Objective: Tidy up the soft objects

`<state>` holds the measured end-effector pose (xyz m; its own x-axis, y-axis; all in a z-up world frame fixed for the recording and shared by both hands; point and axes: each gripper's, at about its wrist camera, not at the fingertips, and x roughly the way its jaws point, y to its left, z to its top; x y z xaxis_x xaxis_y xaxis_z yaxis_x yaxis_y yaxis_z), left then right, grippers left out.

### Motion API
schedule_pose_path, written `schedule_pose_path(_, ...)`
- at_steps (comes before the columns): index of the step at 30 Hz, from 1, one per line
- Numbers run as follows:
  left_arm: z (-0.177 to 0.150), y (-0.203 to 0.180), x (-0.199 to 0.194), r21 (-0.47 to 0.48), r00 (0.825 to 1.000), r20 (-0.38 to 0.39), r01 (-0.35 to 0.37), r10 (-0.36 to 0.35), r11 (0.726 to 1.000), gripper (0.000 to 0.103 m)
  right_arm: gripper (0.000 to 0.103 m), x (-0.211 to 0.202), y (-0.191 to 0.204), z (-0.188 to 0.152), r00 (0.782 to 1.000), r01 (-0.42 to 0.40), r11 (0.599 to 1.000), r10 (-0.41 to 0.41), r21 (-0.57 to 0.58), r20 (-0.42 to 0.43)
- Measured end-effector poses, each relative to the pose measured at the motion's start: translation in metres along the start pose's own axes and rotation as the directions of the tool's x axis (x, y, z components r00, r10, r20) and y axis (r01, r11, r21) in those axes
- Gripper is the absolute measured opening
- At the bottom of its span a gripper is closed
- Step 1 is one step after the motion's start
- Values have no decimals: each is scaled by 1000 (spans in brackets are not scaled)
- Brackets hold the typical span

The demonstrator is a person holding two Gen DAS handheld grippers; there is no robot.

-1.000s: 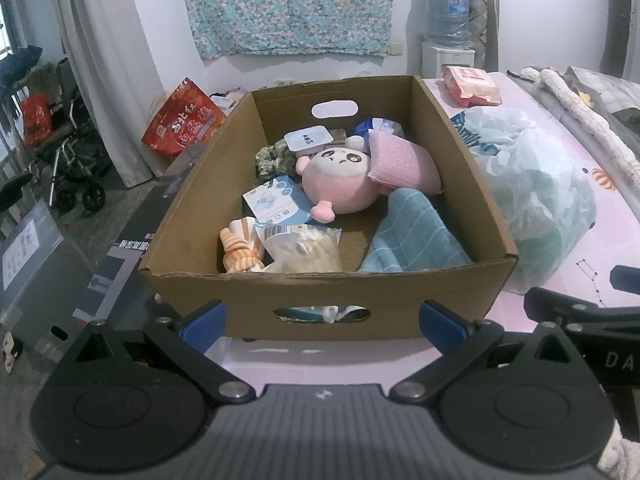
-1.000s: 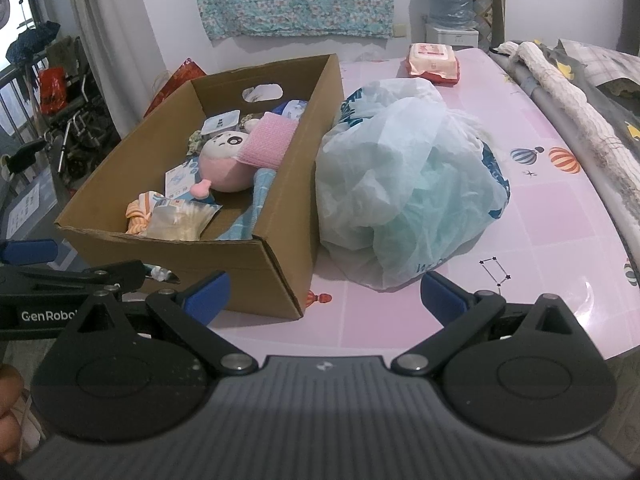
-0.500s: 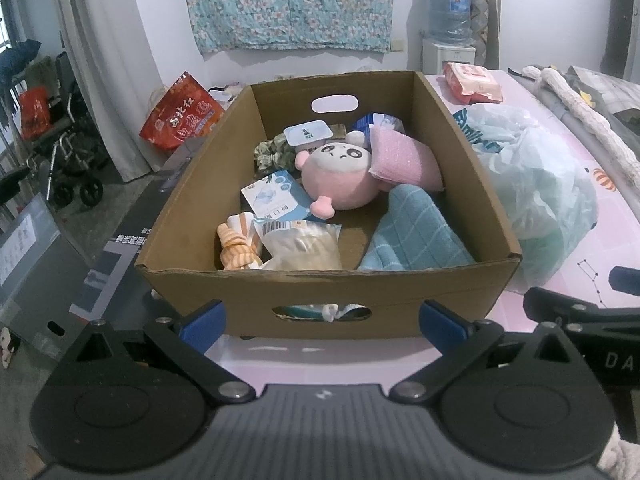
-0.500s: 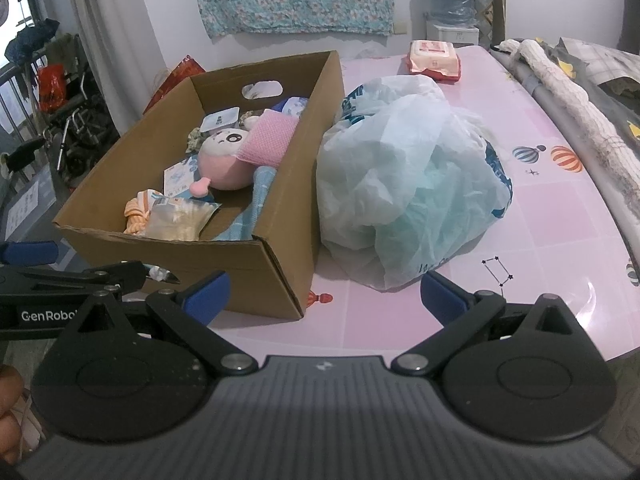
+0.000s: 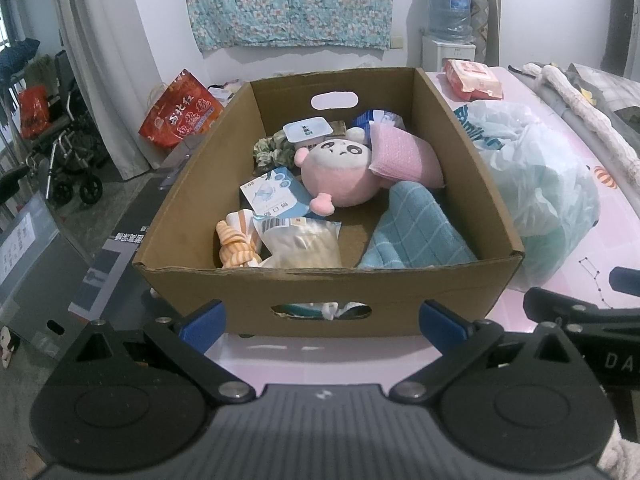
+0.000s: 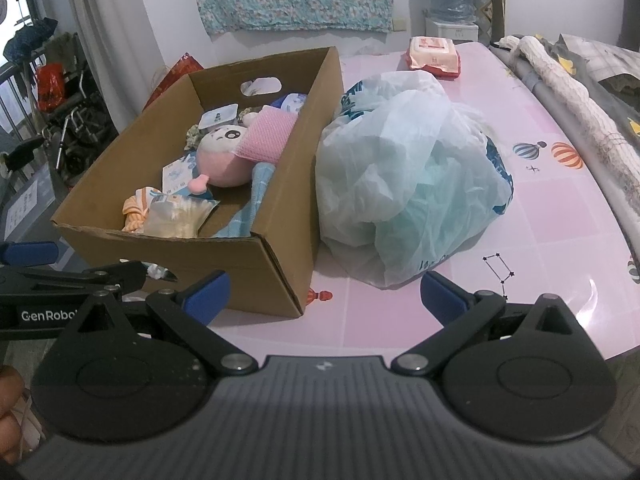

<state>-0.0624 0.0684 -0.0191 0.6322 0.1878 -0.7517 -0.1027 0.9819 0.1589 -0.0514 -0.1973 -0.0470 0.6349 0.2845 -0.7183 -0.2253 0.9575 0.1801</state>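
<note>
A cardboard box [image 5: 452, 292] [image 6: 272, 264] sits on the pink table, holding a pink plush toy [image 5: 340, 176] [image 6: 220, 160], a pink cloth [image 5: 400, 156], a teal towel [image 5: 416, 232], an orange striped soft item [image 5: 236, 246] and several packets. To the box's right lies a pale plastic bag [image 6: 408, 184] [image 5: 540, 184] stuffed with something teal. My left gripper [image 5: 322, 318] is open, just in front of the box's near wall. My right gripper [image 6: 324, 294] is open too, before the box's near right corner and the bag. Both hold nothing.
A pink wipes pack [image 6: 434, 54] lies at the table's far end. Bedding and a knitted roll [image 6: 568, 92] run along the right edge. A red bag [image 5: 182, 110], a wheelchair [image 5: 68, 156] and grey boxes stand on the floor to the left. A person's fingers [image 6: 8, 408] show at bottom left.
Both grippers have crept slightly, so the views shift a little. No object has moved and both grippers stay open.
</note>
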Motion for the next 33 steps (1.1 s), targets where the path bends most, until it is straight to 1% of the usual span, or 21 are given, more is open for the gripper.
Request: schedule_pose_path(33,-2,-1,4,-4,1000,-16,3,-3,1000,103,102,1,-1,-2,1000,5,1000,-5,-5,-10)
